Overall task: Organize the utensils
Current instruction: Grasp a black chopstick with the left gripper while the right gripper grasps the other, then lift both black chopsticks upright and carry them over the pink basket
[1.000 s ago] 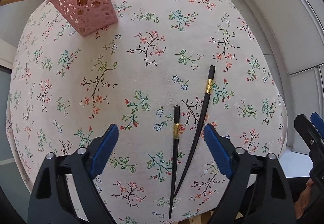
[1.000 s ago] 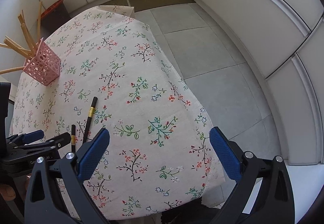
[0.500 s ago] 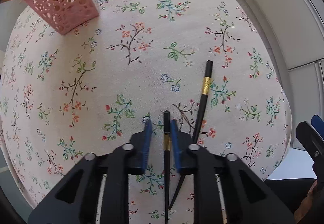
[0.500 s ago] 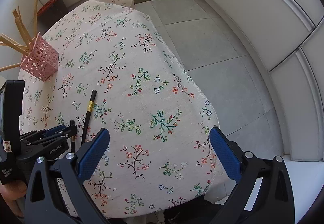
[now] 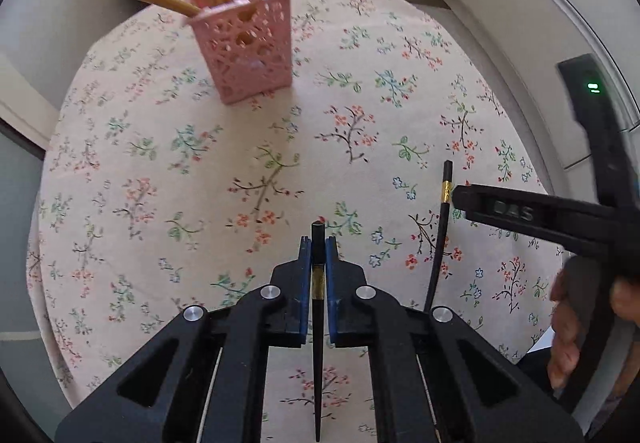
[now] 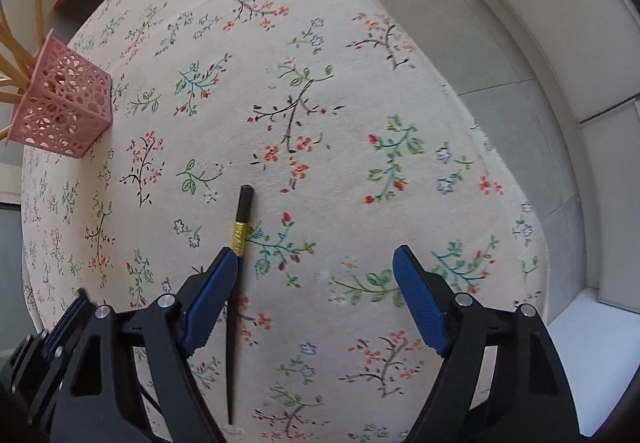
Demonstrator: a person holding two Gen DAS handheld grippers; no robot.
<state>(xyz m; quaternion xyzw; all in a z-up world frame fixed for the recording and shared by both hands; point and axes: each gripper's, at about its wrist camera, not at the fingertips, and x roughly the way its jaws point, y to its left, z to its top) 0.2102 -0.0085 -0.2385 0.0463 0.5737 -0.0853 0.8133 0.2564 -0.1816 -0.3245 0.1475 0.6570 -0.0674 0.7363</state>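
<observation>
The left gripper (image 5: 318, 255) pinches one black chopstick (image 5: 318, 323) between its pads, tip trailing behind. The right gripper (image 6: 314, 283), its jaws just closing but still wide, straddles the second black chopstick (image 6: 236, 283), which lies on the floral tablecloth (image 6: 320, 103) against its left pad. Off-centre like this, closing could roll it away. The pink holder (image 5: 246, 51) stands well ahead.

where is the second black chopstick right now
It lies on the floral tablecloth in the right wrist view, the black chopstick just inside the open right gripper's left finger.
</observation>
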